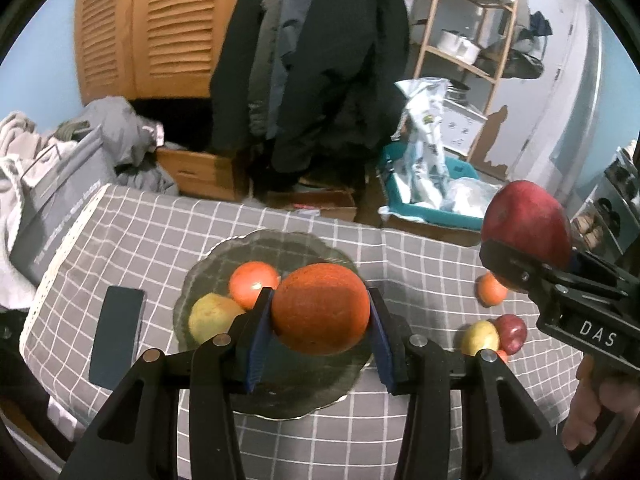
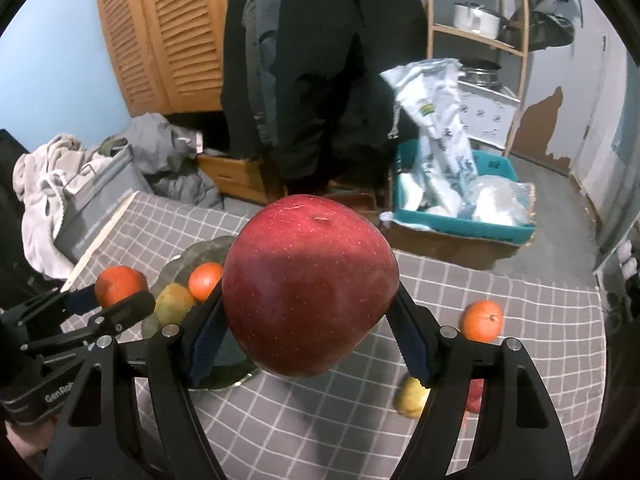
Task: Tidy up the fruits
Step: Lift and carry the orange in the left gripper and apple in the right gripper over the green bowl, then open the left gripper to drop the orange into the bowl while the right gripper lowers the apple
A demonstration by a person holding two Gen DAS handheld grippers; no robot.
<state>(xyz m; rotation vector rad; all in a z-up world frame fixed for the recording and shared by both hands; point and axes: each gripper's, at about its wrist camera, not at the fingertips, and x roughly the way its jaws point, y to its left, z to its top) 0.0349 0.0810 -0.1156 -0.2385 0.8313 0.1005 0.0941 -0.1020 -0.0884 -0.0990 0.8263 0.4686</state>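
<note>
My left gripper (image 1: 320, 316) is shut on an orange (image 1: 320, 308) and holds it above the dark glass plate (image 1: 208, 268). On the plate lie a smaller orange (image 1: 252, 282) and a yellow-green pear (image 1: 212, 318). My right gripper (image 2: 310, 320) is shut on a big red apple (image 2: 310, 284), held above the table to the right of the plate (image 2: 200, 254); it also shows in the left wrist view (image 1: 528, 226). Loose on the cloth at the right lie an orange (image 2: 482, 320), a pear (image 2: 410, 398) and a small red fruit (image 1: 512, 332).
A dark phone (image 1: 116, 334) lies on the grey checked tablecloth (image 1: 400, 256) left of the plate. Beyond the table's far edge are a grey bag (image 1: 60, 200), hanging coats (image 1: 312, 60), cardboard boxes and a teal bin (image 1: 432, 208) with plastic bags.
</note>
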